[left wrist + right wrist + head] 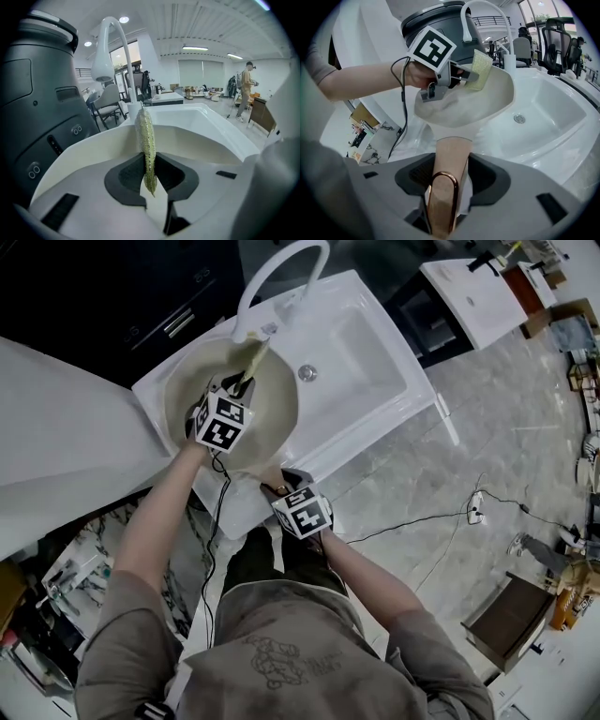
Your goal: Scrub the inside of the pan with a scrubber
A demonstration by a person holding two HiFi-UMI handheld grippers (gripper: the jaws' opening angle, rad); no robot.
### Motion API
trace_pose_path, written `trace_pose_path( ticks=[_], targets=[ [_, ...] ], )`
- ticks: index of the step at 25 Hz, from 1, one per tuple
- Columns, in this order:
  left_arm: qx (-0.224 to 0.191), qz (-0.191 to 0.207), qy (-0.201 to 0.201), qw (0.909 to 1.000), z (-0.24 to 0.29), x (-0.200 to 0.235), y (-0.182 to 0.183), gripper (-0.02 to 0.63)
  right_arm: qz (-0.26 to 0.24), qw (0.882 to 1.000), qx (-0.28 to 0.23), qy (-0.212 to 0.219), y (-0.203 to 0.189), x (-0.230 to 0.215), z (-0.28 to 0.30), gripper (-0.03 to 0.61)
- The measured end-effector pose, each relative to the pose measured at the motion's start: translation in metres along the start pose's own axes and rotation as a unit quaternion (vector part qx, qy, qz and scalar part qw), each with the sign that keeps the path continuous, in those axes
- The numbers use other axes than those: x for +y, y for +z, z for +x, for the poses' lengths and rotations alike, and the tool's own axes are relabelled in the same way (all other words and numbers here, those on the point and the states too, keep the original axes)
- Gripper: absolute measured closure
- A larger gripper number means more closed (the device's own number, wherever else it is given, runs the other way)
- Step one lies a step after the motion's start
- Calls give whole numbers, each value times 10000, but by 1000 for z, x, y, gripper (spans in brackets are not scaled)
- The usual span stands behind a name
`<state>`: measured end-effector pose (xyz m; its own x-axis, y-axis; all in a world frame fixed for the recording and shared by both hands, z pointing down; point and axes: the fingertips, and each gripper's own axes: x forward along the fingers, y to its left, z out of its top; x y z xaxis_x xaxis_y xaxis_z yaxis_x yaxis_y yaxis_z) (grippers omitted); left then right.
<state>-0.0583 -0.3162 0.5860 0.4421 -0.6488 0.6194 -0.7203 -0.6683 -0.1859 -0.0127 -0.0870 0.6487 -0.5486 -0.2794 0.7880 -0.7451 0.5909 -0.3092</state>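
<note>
A cream pan (pixel 267 413) sits tilted over the left part of the white sink (pixel 375 352). My left gripper (pixel 242 385) reaches into the pan and is shut on a flat yellow-green scrubber (pixel 254 360). The left gripper view shows the scrubber (pixel 146 145) edge-on, clamped between the jaws, above the pan's inner wall (pixel 197 140). My right gripper (pixel 281 489) is shut on the pan's wooden handle (pixel 449 164), which ends in a copper hanging loop (pixel 440 199). The right gripper view shows the pan (pixel 464 110), the left gripper's marker cube (pixel 432 46) and the scrubber (pixel 479 70) over the bowl.
A white curved faucet (pixel 272 277) arches over the sink behind the pan. The drain (pixel 307 372) lies in the basin to the right. A dark grey appliance (pixel 37 93) stands close on the left. Cables (pixel 441 521) cross the marble floor. A person (pixel 244 91) stands far back.
</note>
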Motion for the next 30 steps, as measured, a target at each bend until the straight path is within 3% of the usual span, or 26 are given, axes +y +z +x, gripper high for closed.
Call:
trace_pose_path(
  ticks=[5,13,19,30],
  targets=[
    [-22,295,-334,9990,9,-23,-4,548,-6,10000,-39,-1,1,0,0,354],
    [154,803,-1363,9873,10,-78,-9,548,21,10000,-68,6,2,0,-2,354],
    [407,1236,-2240,9659,-4,-117,-22,548,21,10000,-82,6,2,0,-2,354],
    [1043,1947,-3257,9193,-44,-146,-47,548,-19,10000,-91,-4,2,-2,-1,354]
  ],
)
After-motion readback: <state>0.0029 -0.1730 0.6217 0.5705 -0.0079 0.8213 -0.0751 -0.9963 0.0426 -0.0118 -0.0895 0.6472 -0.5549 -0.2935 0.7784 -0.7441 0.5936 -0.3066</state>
